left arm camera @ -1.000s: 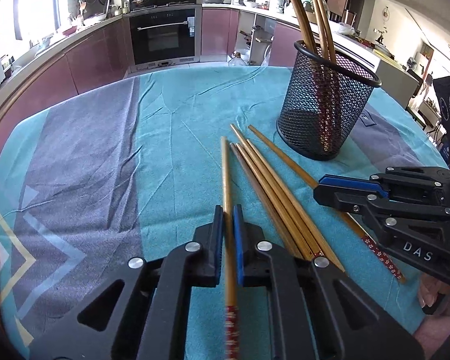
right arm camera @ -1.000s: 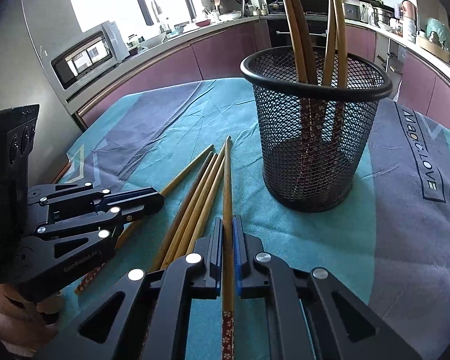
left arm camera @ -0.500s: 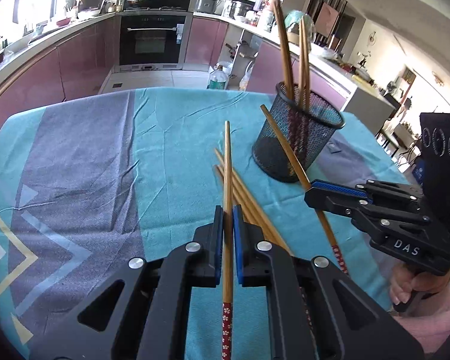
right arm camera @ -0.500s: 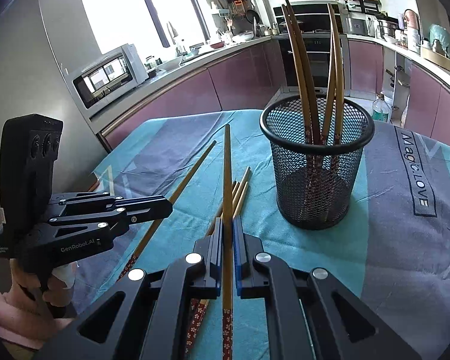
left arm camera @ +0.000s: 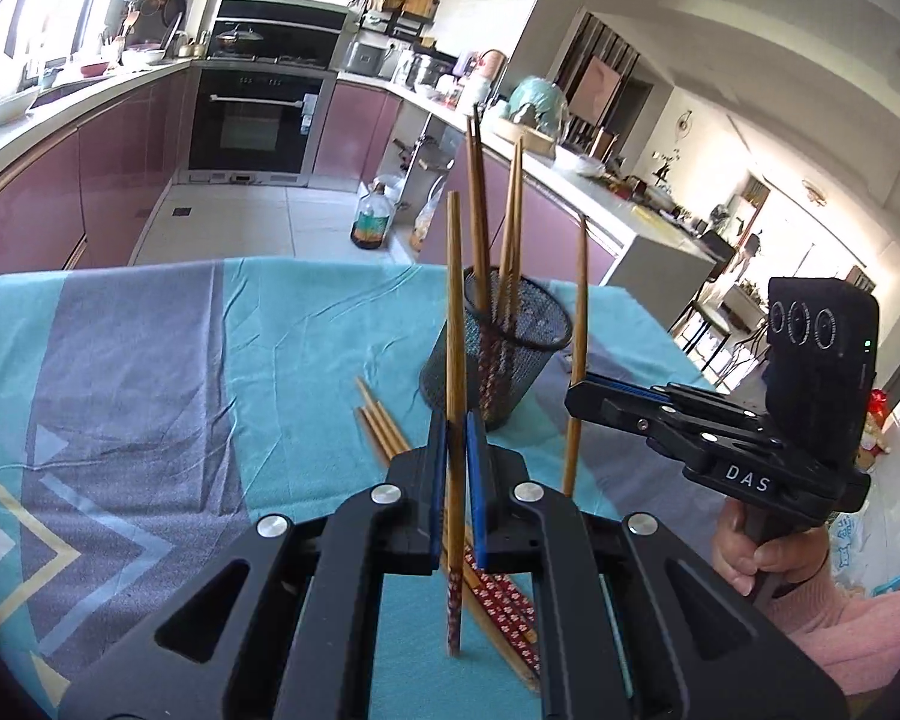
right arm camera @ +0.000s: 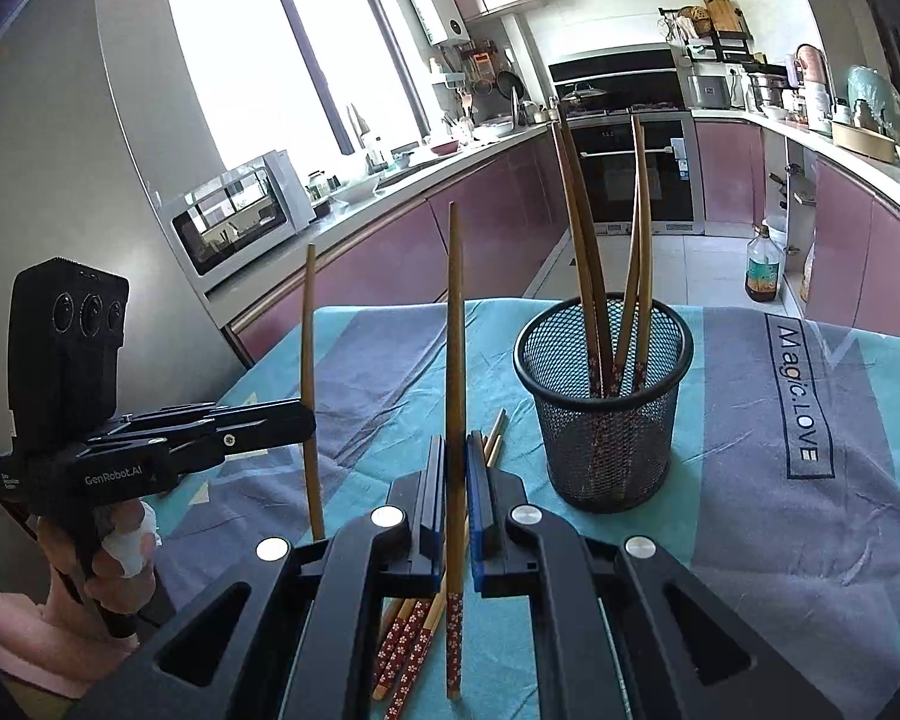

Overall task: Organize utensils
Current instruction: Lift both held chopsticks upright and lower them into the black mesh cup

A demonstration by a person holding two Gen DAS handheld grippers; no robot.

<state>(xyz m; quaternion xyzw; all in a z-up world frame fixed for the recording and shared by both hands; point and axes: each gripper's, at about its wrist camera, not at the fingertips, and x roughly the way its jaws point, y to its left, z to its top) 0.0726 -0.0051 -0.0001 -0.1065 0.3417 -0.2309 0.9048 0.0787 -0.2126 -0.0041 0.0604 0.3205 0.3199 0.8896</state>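
Note:
My left gripper (left arm camera: 456,438) is shut on a wooden chopstick (left arm camera: 455,324) that stands nearly upright, its red patterned end hanging below the jaws. My right gripper (right arm camera: 456,456) is shut on a second chopstick (right arm camera: 455,324), also upright. Each gripper shows in the other's view: the right gripper (left arm camera: 576,393) with its chopstick (left arm camera: 579,324), the left gripper (right arm camera: 306,414) with its chopstick (right arm camera: 309,330). A black mesh holder (right arm camera: 603,402) (left arm camera: 495,354) with several chopsticks stands on the table just beyond both. A few loose chopsticks (left arm camera: 384,429) (right arm camera: 411,630) lie on the cloth under the grippers.
A teal and grey tablecloth (left arm camera: 150,372) (right arm camera: 780,510) covers the table. Behind it run purple kitchen cabinets (right arm camera: 480,228), an oven (left arm camera: 252,120), a microwave (right arm camera: 234,216) and a bottle (right arm camera: 762,267) on the floor. A hand (left arm camera: 750,546) in a pink sleeve grips the right handle.
Both grippers have risen from the cloth, each lifting its chopstick and tilting it from lying flat to nearly upright. The mesh holder now looks farther away and lower.

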